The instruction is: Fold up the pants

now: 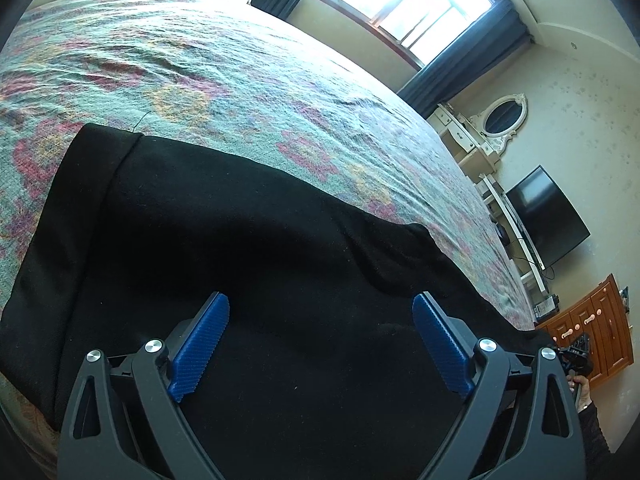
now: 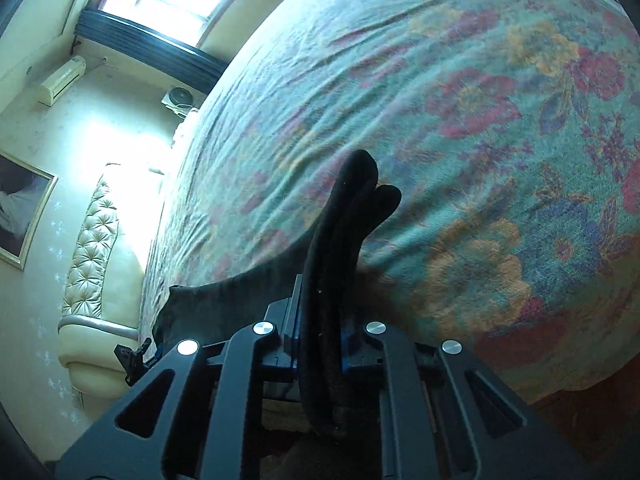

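Note:
The black pants (image 1: 248,240) lie spread on the floral bedspread (image 1: 240,80) in the left wrist view. My left gripper (image 1: 320,344) is open, its blue pads (image 1: 200,348) apart just above the black cloth, holding nothing. In the right wrist view my right gripper (image 2: 320,344) is shut on a bunched fold of the black pants (image 2: 348,216), which sticks up between the fingers. More of the cloth trails off to the left (image 2: 224,300) over the bedspread (image 2: 480,120).
A window with dark curtains (image 1: 400,4), a white dresser with an oval mirror (image 1: 502,120), a TV (image 1: 548,216) and a wooden cabinet (image 1: 596,332) stand beyond the bed. A tufted headboard (image 2: 92,248) and a framed picture (image 2: 20,216) are at the left in the right wrist view.

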Available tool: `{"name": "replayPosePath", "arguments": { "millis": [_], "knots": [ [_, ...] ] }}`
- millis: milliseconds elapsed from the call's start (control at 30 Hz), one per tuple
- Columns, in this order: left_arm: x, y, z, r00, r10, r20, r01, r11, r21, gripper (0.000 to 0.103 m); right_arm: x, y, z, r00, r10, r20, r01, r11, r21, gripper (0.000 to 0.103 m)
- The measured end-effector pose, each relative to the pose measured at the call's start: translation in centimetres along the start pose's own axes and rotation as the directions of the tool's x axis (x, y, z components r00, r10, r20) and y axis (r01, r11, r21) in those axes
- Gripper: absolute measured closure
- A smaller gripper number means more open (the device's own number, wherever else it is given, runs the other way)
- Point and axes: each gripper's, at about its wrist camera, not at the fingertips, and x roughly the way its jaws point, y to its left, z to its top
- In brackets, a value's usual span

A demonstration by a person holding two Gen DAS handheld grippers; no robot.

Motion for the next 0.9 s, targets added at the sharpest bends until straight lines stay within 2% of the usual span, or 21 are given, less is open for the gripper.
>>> {"name": "replayPosePath", "arguments": {
  "millis": [100, 233, 267, 400, 567, 700, 900],
  "knots": [
    [0.0, 0.1, 0.0, 1.000, -0.003, -0.002, 0.003, 1.000, -0.001, 0.011, -1.0, 4.8, 0.0, 0.999, 0.043, 0.023, -0.041, 0.996, -0.082, 0.090],
    [0.0, 0.1, 0.1, 1.000, -0.002, -0.005, 0.002, 1.000, -0.003, 0.011, -0.6, 12.2, -0.1, 0.997, 0.083, 0.007, -0.080, 0.977, -0.199, 0.090],
    [0.0, 0.0, 0.2, 1.000, -0.001, -0.006, 0.001, 1.000, -0.005, 0.011, 0.5, 14.9, -0.2, 0.996, 0.086, 0.000, -0.084, 0.970, -0.230, 0.090],
    [0.0, 0.0, 0.3, 1.000, 0.002, -0.014, -0.002, 1.000, -0.010, 0.011, 2.5, 21.6, -1.2, 0.993, 0.117, -0.031, -0.121, 0.941, -0.317, 0.090],
    [-0.2, 0.0, 0.3, 1.000, -0.008, -0.021, 0.008, 1.000, 0.000, 0.011, 6.9, 28.6, -3.5, 0.995, 0.084, -0.061, -0.102, 0.903, -0.417, 0.090],
    [-0.5, 0.3, 0.2, 0.999, -0.031, -0.013, 0.031, 0.999, -0.009, 0.011, 12.2, 31.6, -6.2, 0.994, 0.016, -0.110, -0.067, 0.876, -0.478, 0.090],
    [-1.0, 0.9, 0.2, 0.998, -0.068, -0.003, 0.067, 0.997, -0.042, 0.011, 20.7, 32.8, -10.5, 0.977, -0.089, -0.196, -0.029, 0.847, -0.530, 0.090]
  ]
}}
